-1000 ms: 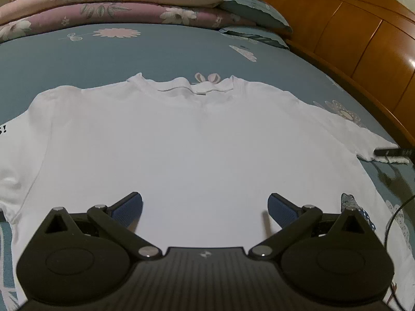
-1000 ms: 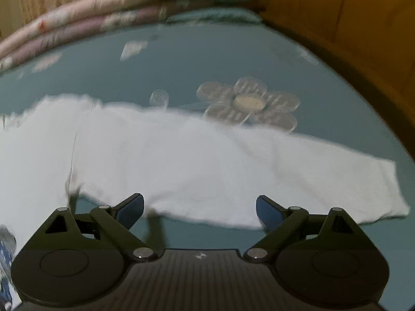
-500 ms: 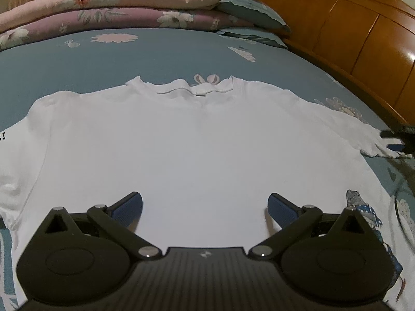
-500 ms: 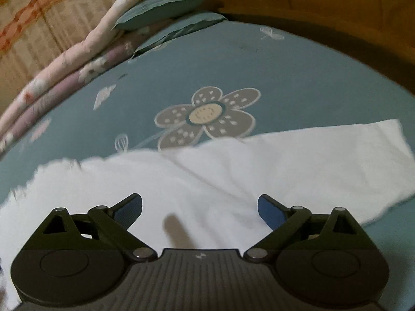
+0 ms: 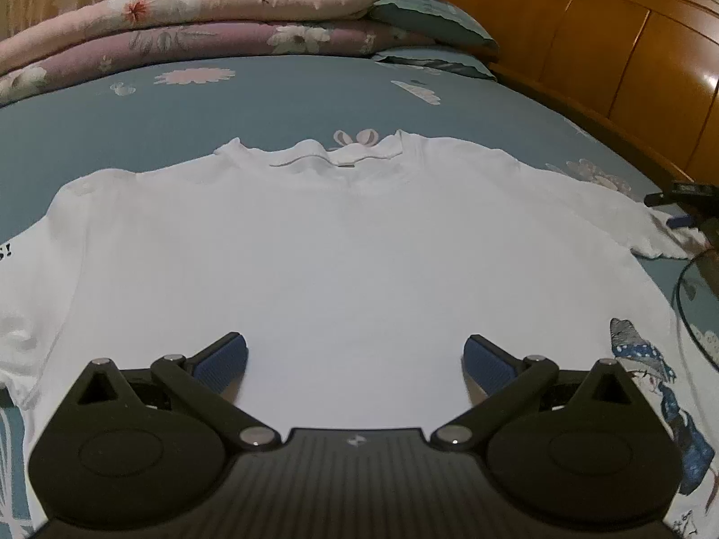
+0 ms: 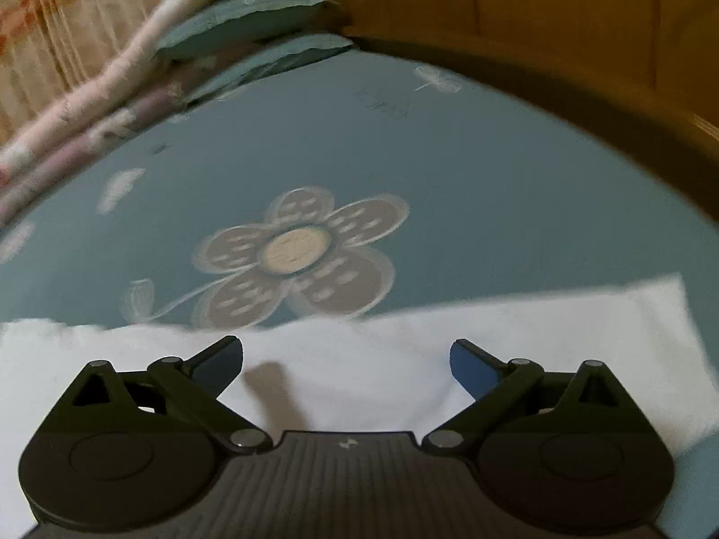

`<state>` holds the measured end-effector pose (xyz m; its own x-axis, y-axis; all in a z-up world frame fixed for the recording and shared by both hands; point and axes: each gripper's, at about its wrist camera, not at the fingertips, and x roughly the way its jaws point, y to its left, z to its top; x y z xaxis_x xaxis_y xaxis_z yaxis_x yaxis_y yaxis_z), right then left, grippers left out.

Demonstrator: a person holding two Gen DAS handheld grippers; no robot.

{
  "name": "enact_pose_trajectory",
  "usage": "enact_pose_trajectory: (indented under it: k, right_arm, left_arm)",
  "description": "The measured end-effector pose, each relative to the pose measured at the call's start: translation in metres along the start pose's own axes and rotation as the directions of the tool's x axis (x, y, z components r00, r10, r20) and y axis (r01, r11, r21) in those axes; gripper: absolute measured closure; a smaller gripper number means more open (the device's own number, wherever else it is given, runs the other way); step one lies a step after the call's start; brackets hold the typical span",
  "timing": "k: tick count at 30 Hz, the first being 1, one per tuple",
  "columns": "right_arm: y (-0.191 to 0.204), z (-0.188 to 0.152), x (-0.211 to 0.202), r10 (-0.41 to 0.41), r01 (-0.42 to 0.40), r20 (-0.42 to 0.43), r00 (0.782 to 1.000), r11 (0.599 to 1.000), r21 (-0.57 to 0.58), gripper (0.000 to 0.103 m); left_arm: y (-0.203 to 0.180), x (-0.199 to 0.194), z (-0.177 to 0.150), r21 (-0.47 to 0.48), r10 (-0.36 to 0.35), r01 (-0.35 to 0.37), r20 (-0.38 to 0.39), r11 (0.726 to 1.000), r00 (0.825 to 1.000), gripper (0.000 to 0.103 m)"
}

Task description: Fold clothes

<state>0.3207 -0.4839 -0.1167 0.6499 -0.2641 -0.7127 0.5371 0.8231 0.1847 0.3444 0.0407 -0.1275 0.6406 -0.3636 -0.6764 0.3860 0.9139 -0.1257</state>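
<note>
Below the left gripper (image 5: pixel 355 355) lies the shirt (image 5: pixel 341 242), jaws wide, gripping nothing. Over its sleeve (image 6: pixel 517 332), the right gripper (image 6: pixel 346 359) is opening, empty.

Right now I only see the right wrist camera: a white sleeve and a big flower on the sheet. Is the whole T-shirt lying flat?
Observer: Yes. The left wrist view shows the white T-shirt spread flat on the blue bedsheet, its collar toward the folded quilts.
Operator: What's my other gripper doing?
Observer: The left gripper is open above the shirt's lower part, holding nothing.
Operator: Any pictures on the shirt?
Observer: A cartoon figure in blue shows at its right-hand edge.
</note>
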Motion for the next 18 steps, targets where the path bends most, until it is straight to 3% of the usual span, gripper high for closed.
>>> enact_pose_trajectory:
  k: [4, 8, 13, 16, 18]
  right_arm:
    - [-0.012, 0.020, 0.013, -0.038, 0.038, -0.003, 0.999, 0.999, 0.022, 0.000]
    - [-0.005, 0.021, -0.009, -0.040, 0.041, -0.006, 0.999, 0.998, 0.055, 0.000]
    - [0.026, 0.002, -0.041, 0.056, -0.056, -0.008, 0.998, 0.998, -0.022, 0.000]
    - [0.049, -0.003, -0.037, 0.191, -0.193, -0.048, 0.980, 0.980, -0.043, 0.000]
    - [0.065, -0.002, -0.025, 0.216, -0.221, -0.073, 0.974, 0.972, -0.081, 0.000]
  left_arm:
    - [-0.003, 0.000, -0.002, 0.026, 0.014, -0.014, 0.002, 1.000, 1.000, 0.001]
    - [-0.002, -0.001, -0.001, 0.014, 0.009, -0.009, 0.000, 1.000, 1.000, 0.001]
    - [0.000, -0.003, -0.001, -0.001, 0.002, -0.002, -0.002, 1.000, 1.000, 0.001]
    - [0.000, -0.002, -0.001, -0.001, 0.000, 0.000, 0.000, 1.000, 1.000, 0.001]
    - [0.000, -0.001, -0.002, 0.008, 0.002, -0.002, 0.002, 1.000, 1.000, 0.001]
